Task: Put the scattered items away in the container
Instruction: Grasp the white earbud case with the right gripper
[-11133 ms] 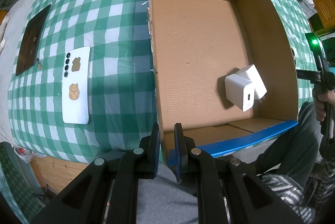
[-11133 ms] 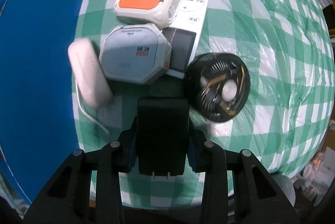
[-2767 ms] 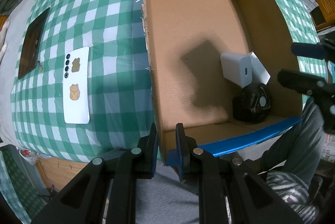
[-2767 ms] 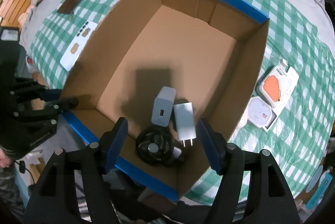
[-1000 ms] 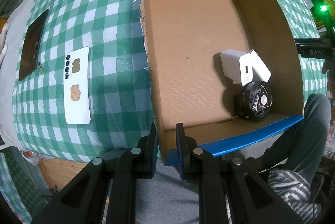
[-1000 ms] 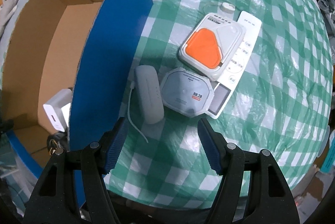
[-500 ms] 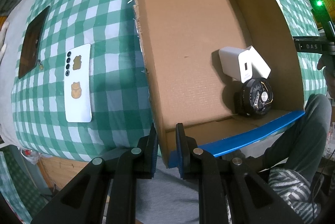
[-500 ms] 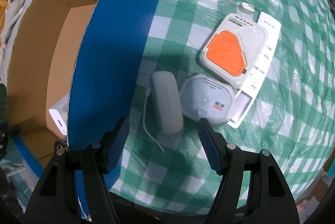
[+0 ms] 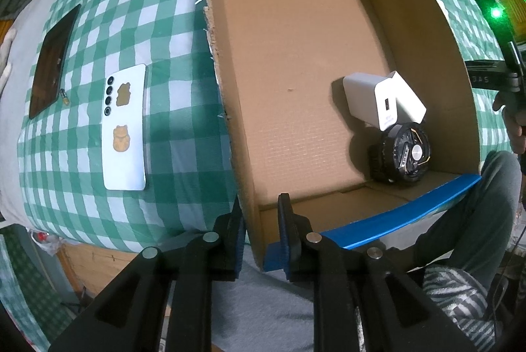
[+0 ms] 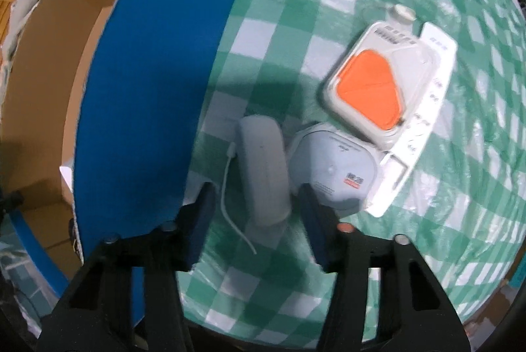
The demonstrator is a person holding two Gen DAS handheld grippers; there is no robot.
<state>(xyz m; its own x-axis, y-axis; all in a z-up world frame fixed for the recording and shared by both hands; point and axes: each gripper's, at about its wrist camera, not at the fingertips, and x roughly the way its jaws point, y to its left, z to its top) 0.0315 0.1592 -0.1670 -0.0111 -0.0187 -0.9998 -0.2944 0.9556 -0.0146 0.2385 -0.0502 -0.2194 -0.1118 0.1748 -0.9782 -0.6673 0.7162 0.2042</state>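
Cardboard box: a brown corrugated cardboard box with blue outer faces (image 9: pixel 296 62) is seen on the green-and-white checked tablecloth (image 9: pixel 164 23), open at the top.
Box contents: a white cube-shaped charger (image 9: pixel 365 99) and a second white charger (image 9: pixel 406 97) leaning on it are seen near the right wall; a black round fan-like device (image 9: pixel 402 154) is set just in front of them, touching.
Left gripper: the left gripper (image 9: pixel 259 220) is pinched onto the near left corner of the box wall, one finger outside and one inside.
Right gripper: the right gripper (image 10: pixel 253 204) is pointed down outside the blue wall; its jaws are closing, with the pale grey oblong pouch-shaped device (image 10: pixel 263 168) between them. No pad is seen pressing on it yet.
White cord: a thin white cord (image 10: pixel 230 197) is seen trailing from the oblong device toward the near edge.
Neighbours: a pale blue-grey octagonal case (image 10: pixel 335 174) is touched by the oblong device on its right; a white device with an orange panel (image 10: pixel 371 89) is laid partly over a long white remote control (image 10: pixel 424 122).
Left of box: a white smartphone with cat stickers (image 9: pixel 125 128) and a dark rectangular tablet (image 9: pixel 52 59) are laid well apart from the box.
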